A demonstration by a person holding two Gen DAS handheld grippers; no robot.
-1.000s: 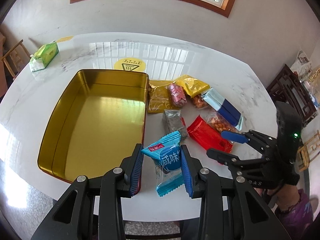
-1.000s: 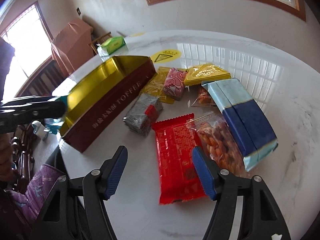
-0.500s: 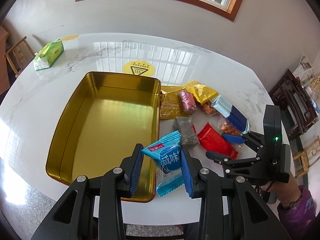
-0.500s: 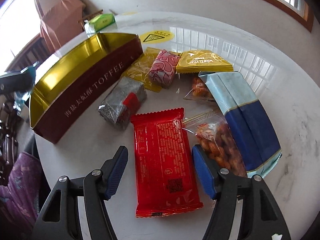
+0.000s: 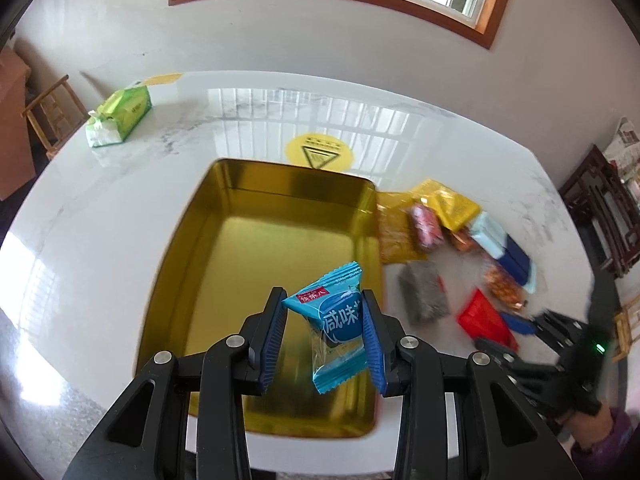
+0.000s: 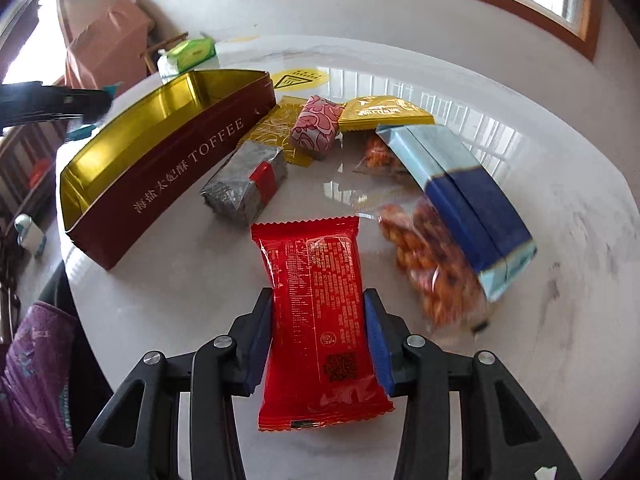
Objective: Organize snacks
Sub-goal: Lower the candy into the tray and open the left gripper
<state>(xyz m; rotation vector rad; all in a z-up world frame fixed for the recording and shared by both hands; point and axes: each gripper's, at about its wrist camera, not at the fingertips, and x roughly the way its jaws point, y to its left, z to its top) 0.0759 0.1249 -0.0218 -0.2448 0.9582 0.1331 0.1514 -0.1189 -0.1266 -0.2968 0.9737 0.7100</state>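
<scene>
the left gripper (image 5: 323, 330) pinches a crinkly blue snack packet (image 5: 334, 324) with serrated ends, held above the near end of the shiny gold-lined tin (image 5: 256, 248). the right gripper (image 6: 319, 340) is closed against the sides of a glossy red packet (image 6: 320, 312) lying flat near the front edge of the marbled worktop (image 6: 540, 208).

Left gripper (image 5: 324, 336): clamps blue candy packet (image 5: 334, 328) above gold tin (image 5: 256, 264). White worktop (image 5: 120, 200): green tissue pack (image 5: 120, 122); snack cluster beside tin; right gripper (image 5: 516, 332) over red packet (image 5: 482, 320).
</scene>
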